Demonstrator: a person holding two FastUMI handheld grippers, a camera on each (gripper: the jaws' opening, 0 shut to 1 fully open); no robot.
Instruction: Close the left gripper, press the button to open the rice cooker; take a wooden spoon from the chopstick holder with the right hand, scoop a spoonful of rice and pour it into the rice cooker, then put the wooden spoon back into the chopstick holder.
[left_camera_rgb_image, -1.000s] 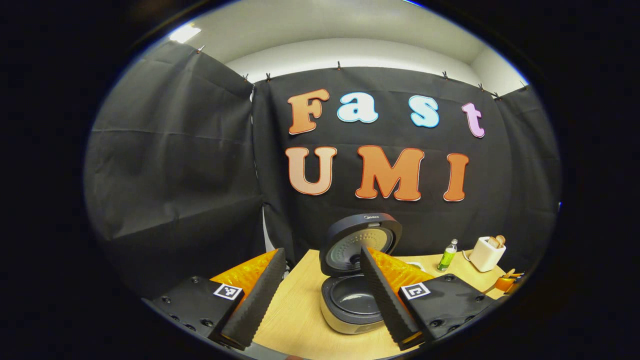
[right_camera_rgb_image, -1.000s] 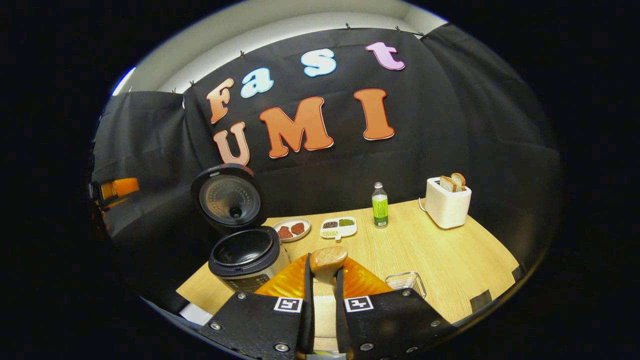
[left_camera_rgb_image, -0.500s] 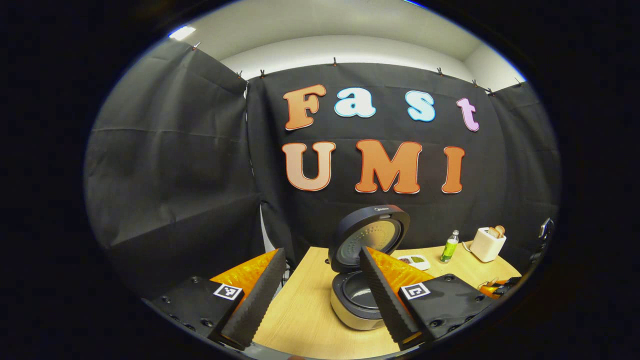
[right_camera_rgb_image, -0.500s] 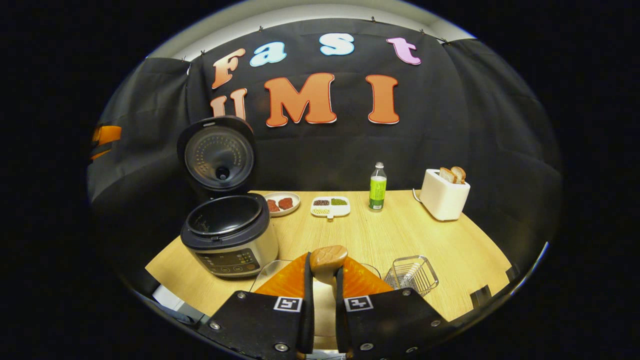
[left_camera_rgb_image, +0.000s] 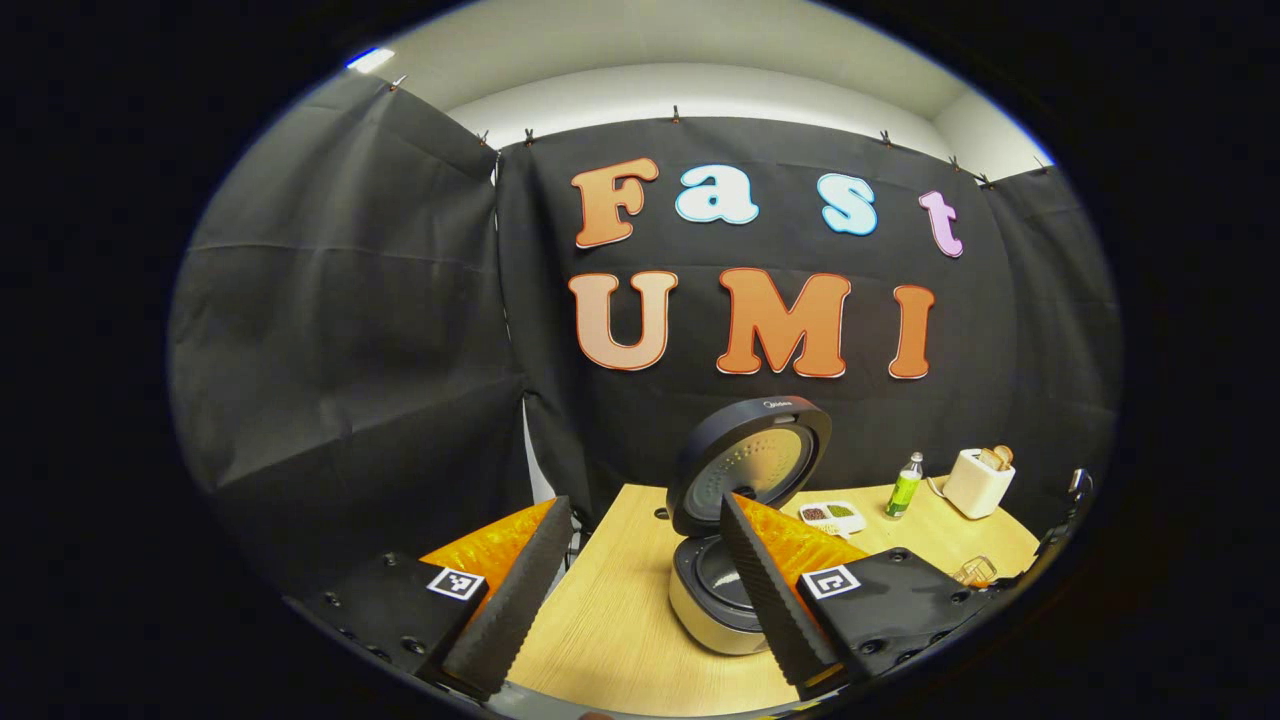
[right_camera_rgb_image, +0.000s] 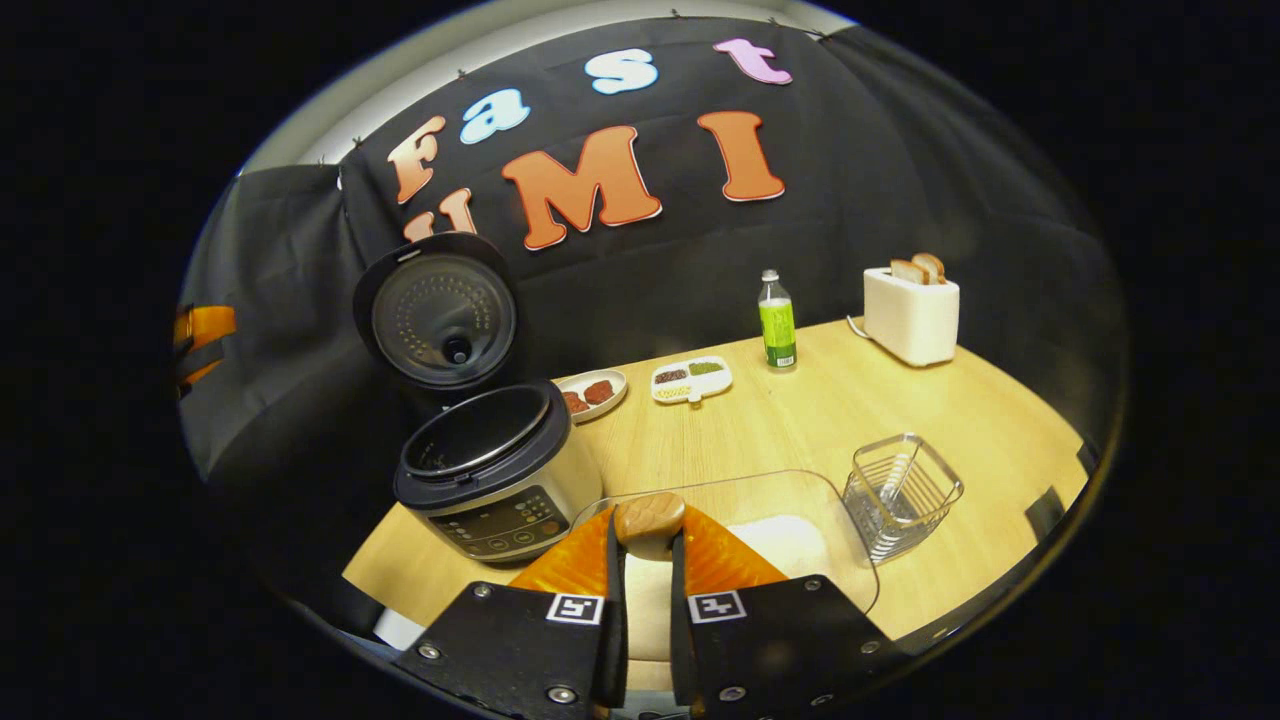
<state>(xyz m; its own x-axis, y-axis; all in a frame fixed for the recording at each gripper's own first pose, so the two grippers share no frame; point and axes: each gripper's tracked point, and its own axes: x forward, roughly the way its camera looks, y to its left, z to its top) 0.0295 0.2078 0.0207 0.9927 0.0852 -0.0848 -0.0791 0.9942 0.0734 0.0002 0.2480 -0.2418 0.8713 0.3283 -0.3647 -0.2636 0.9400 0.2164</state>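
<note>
The rice cooker (right_camera_rgb_image: 490, 470) stands on the table's left with its lid (right_camera_rgb_image: 440, 320) swung up and the dark inner pot bare. My right gripper (right_camera_rgb_image: 646, 530) is shut on the wooden spoon (right_camera_rgb_image: 650, 515), whose rounded bowl pokes out past the fingertips. Just below and ahead of the spoon lies a clear tray (right_camera_rgb_image: 800, 490) with white rice (right_camera_rgb_image: 790, 540) in it. The wire chopstick holder (right_camera_rgb_image: 900, 490) stands right of the tray. My left gripper (left_camera_rgb_image: 643, 505) is open in the air, back from the open rice cooker (left_camera_rgb_image: 715, 590).
Along the back of the table (right_camera_rgb_image: 860, 400) stand a green bottle (right_camera_rgb_image: 777, 320), a white toaster (right_camera_rgb_image: 912, 310) with bread, a divided dish (right_camera_rgb_image: 690, 378) and a small plate (right_camera_rgb_image: 592, 390). The left gripper (right_camera_rgb_image: 200, 335) shows at the far left edge.
The right gripper with the spoon has tipped down and moved over the rice tray, which now shows under it. The left gripper has drifted slightly back from the cooker, still open.
</note>
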